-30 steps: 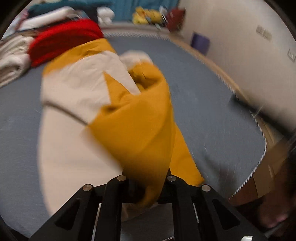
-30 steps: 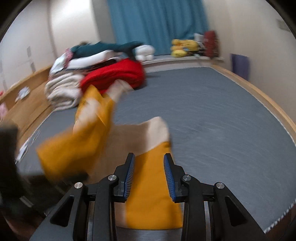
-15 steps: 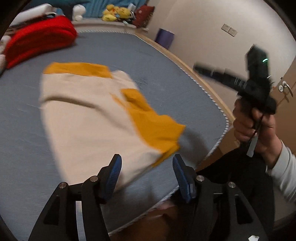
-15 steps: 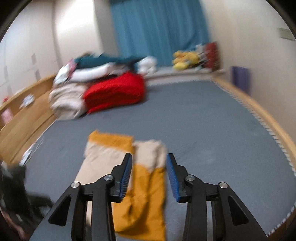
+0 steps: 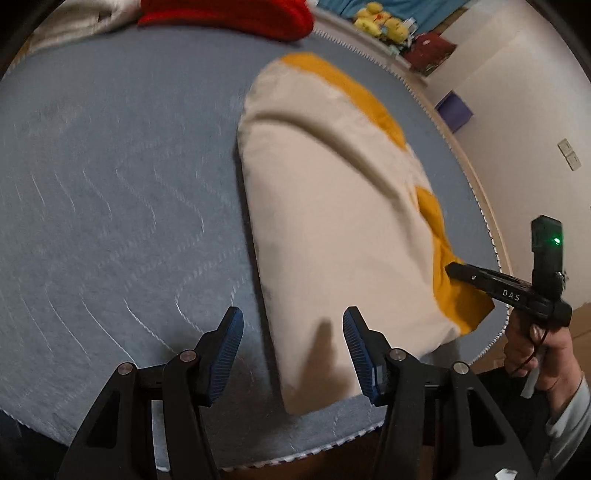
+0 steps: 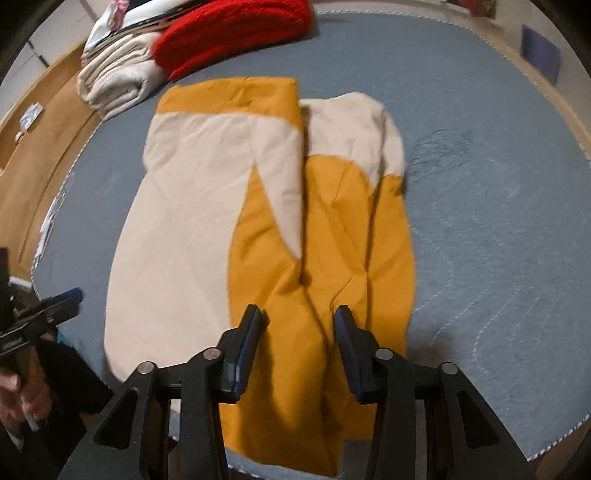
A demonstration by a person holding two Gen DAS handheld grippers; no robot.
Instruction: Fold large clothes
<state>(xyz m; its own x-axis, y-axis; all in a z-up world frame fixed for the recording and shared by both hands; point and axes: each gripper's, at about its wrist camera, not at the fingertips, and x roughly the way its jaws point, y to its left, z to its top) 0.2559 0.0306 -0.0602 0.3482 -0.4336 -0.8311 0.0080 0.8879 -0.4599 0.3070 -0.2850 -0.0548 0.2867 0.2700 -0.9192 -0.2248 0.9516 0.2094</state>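
The main risk, as I judge it, is that the right tool (image 6: 299, 332) pinches only the top layer of the bunched mustard sleeve, so a lift would drag that layer off and undo the fold; a second risk is that the near hem, which lies close to the bed's (image 6: 498, 206) near edge, slides off if it is tugged toward the person. The right tool's jaws are closing with mustard cloth lying between them, yet the pads do not press on it. The left tool (image 5: 291, 343) stands spread over the near left corner of the garment (image 5: 325, 206), its jaws neither closing on nor touching the cream fabric below. The garment, a large cream-and-mustard top, lies flat on the grey-blue bed near its near edge, body cream on the left, a mustard band across the far end, and one sleeve folded in along the right side with soft creases and a cream cuff at the far end. A red folded item (image 6: 236, 29) and a cream stack (image 6: 114, 85) sit at the far left, well apart.
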